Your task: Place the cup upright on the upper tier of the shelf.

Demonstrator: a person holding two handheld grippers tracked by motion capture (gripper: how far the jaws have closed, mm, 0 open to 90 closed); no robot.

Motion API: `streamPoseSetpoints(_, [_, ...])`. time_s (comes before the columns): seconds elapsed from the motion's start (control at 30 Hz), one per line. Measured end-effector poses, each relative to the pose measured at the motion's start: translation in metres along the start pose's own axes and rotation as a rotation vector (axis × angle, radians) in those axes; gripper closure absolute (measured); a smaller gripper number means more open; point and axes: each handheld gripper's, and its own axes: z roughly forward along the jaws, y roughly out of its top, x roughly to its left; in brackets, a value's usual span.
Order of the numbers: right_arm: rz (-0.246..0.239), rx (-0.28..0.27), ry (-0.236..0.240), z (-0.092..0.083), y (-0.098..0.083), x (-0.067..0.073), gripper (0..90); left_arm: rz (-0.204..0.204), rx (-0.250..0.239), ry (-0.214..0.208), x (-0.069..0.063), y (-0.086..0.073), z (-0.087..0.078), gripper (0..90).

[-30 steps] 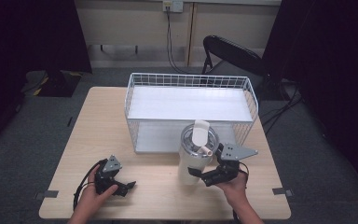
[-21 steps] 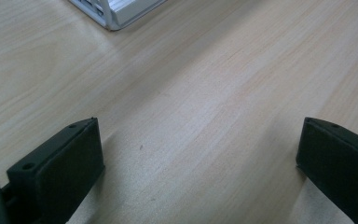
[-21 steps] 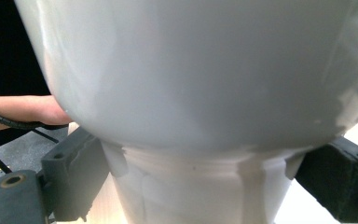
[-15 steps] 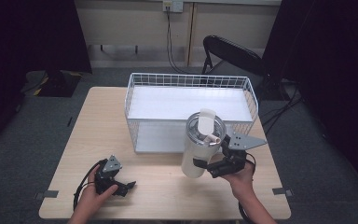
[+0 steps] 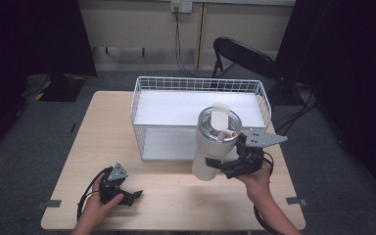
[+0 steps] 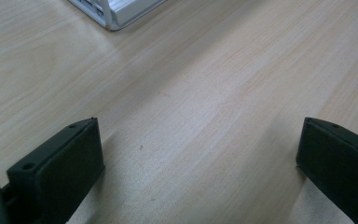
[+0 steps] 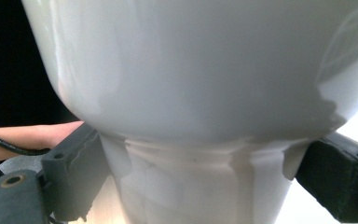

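The right gripper [image 5: 223, 165] is raised, its fingers [image 7: 72, 172] clamped on a load. The left gripper [image 5: 127, 196] sits low, its fingers [image 6: 58, 170] spread wide apart.

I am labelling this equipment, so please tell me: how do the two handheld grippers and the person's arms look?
Both the left gripper and right gripper are black, with blocky rectangular jaws, screw holes, a grey three-cornered plate on top and a trailing black cable. The forearms are bare, without sleeves.

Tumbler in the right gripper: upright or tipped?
Tipped slightly: the tumbler leans, lidded top toward the wire basket, clamped low by the right gripper.
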Motion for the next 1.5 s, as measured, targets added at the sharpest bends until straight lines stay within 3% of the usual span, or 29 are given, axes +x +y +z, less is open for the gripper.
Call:
streamPoseSetpoints(0.37, [0.023, -0.015, 0.003, -0.002, 0.015, -0.004, 10.4, 0.0, 0.0, 0.0, 0.0, 0.0, 0.0, 0.0])
streamPoseSetpoints(1.5, [-0.001, -0.065, -0.039, -0.007, 0.066, -0.013, 10.4, 0.0, 0.0, -0.001, 0.0, 0.0, 0.0, 0.0])
